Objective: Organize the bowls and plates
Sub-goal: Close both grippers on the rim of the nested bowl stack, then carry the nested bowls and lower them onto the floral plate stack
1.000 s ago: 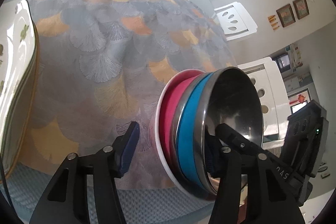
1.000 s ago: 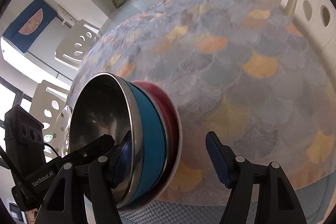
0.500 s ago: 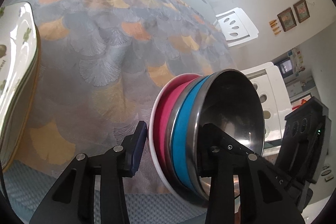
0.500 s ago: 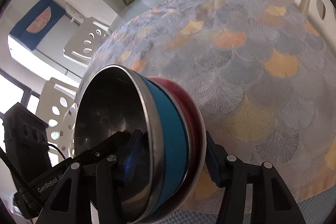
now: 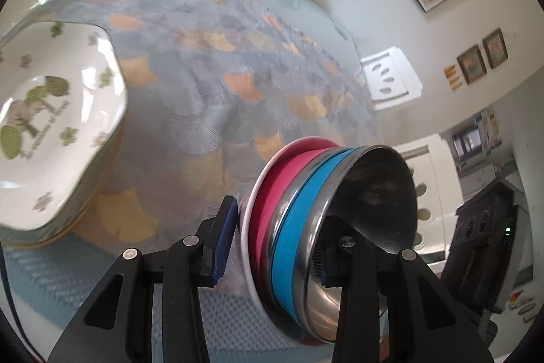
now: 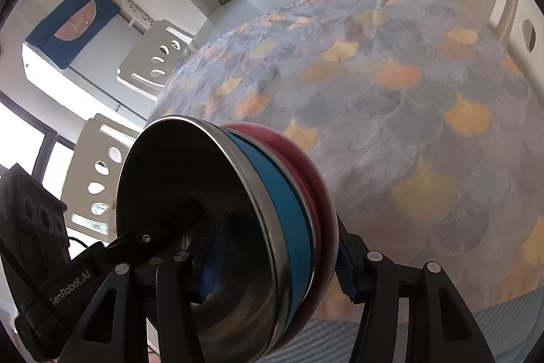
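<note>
Both the left gripper [image 5: 272,247] and right gripper [image 6: 275,257] are clamped on the bowl stack [image 5: 316,220] from opposite sides at lower centre, sharing its weight, probably to carry it toward the plates [image 5: 57,125] at left.

Top bowl [image 5: 370,193]: polished metal, mirror-glossy inside, with a smooth blue band [image 5: 299,227] outside. Beneath it, a pink bowl [image 5: 272,193] and white rim, glossy, possibly plastic; blur prevents certainty. Left of the stack, the plate [image 5: 61,111]: glazed ceramic, shiny, printed. Tablecloth [image 6: 408,111]: woven fabric, matt. Gripper pads [image 5: 222,240]: ribbed blue rubber on matt black plastic.
</note>
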`<state>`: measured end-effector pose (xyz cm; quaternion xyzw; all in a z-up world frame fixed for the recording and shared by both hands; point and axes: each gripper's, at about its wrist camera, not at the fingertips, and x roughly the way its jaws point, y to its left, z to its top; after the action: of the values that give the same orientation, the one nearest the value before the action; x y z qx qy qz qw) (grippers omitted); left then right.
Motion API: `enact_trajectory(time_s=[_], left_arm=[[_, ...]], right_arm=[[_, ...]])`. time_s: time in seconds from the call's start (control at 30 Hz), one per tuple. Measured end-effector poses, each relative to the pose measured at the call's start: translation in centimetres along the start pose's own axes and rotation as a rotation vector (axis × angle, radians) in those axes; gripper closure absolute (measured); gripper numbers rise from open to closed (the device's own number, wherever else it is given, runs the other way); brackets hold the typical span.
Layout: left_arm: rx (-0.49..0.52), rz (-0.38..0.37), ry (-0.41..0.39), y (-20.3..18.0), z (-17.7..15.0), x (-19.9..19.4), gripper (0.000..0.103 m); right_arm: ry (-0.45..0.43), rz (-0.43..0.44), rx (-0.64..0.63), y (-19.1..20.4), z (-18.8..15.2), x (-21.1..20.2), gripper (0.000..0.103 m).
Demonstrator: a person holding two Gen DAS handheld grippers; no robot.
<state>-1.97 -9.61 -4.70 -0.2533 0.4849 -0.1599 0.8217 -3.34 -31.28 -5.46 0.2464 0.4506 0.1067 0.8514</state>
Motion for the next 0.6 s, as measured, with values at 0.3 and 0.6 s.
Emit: enact_trajectory(time_s=[0.3,0.6], left_arm=[[-0.066,0.04,-0.161,1.1,0.7,-8.3,0.068],[-0.107,0.108,-0.267,5.2,3.0,-14.5,0.068]], right_arm=[[0.016,0.091,-0.092,6.9,0.3,-1.9,0.049],[0.046,0.14,-0.184,15.7,-0.5,-0.6,0.049]])
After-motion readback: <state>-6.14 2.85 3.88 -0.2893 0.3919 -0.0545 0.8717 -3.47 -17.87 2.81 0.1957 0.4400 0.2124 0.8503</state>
